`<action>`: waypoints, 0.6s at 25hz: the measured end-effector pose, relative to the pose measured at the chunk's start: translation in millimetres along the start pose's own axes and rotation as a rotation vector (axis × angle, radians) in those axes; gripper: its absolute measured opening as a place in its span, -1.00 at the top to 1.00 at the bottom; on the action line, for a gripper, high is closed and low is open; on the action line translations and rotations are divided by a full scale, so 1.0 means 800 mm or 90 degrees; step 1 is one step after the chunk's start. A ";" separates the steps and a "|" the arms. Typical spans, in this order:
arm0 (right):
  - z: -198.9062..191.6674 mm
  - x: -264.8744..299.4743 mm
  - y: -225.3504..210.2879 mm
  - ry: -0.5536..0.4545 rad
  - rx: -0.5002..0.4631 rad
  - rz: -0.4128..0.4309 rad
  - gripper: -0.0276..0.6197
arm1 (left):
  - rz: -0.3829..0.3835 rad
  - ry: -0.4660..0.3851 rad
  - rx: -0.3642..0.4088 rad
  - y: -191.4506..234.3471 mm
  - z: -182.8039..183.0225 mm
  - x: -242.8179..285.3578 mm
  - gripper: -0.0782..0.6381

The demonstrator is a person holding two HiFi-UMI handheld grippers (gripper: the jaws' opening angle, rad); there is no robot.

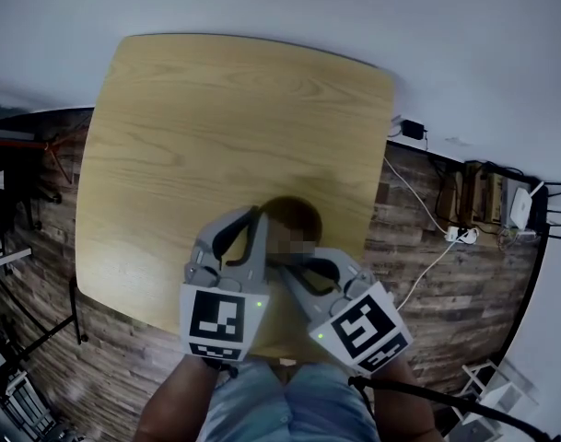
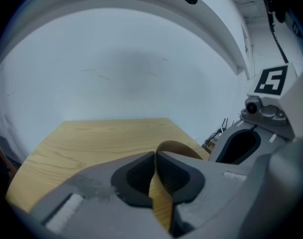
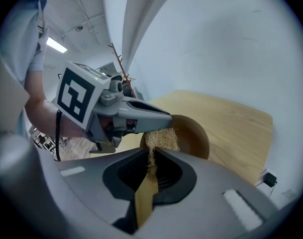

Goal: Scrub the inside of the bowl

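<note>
Bowl (image 1: pixel 289 210): where did it sit, and what held it?
Near the table's (image 1: pixel 216 109) front edge. Your left gripper (image 2: pixel 155 158) pinched its rim; your right gripper (image 3: pixel 152 156) was clamped on a scrubber (image 3: pixel 161 139) inside it.
How would it handle?
Stiff, light and likely to slide, I judged, so your rim hold suited it. The scrubber looked soft.

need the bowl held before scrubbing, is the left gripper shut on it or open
Shut: the left gripper pinches the rim of the bowl between its jaws, plain in its own view.
</note>
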State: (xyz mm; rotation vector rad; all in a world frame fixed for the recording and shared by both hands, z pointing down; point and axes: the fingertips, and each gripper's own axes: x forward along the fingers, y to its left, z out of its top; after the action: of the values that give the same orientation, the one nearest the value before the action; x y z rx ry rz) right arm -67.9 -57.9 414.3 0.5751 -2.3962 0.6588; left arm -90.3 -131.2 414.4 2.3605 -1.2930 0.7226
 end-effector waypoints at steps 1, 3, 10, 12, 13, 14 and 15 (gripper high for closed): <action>-0.001 -0.007 0.001 -0.001 -0.001 -0.003 0.83 | 0.002 0.000 0.003 -0.002 0.000 -0.001 0.68; 0.000 -0.022 0.001 -0.006 -0.004 -0.012 0.83 | 0.011 0.001 0.010 -0.001 0.000 -0.003 0.68; 0.010 -0.049 -0.033 0.010 -0.074 -0.102 0.83 | 0.028 0.019 0.009 0.011 -0.006 -0.004 0.68; 0.009 -0.039 -0.040 0.021 -0.100 -0.106 0.83 | 0.024 0.021 0.008 0.007 -0.007 -0.004 0.68; 0.008 -0.033 -0.044 0.026 -0.107 -0.108 0.83 | 0.022 0.020 0.008 0.005 -0.007 -0.004 0.68; 0.008 -0.026 -0.046 0.031 -0.112 -0.108 0.83 | 0.020 0.020 0.008 0.004 -0.007 -0.004 0.68; 0.006 -0.020 -0.047 0.035 -0.114 -0.108 0.83 | 0.018 0.019 0.008 0.003 -0.007 -0.004 0.68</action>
State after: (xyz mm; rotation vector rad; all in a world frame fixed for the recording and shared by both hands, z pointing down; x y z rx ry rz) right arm -38.3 -86.6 412.6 0.6651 -2.2950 0.3784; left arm -95.6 -127.0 417.3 2.3366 -1.3159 0.7750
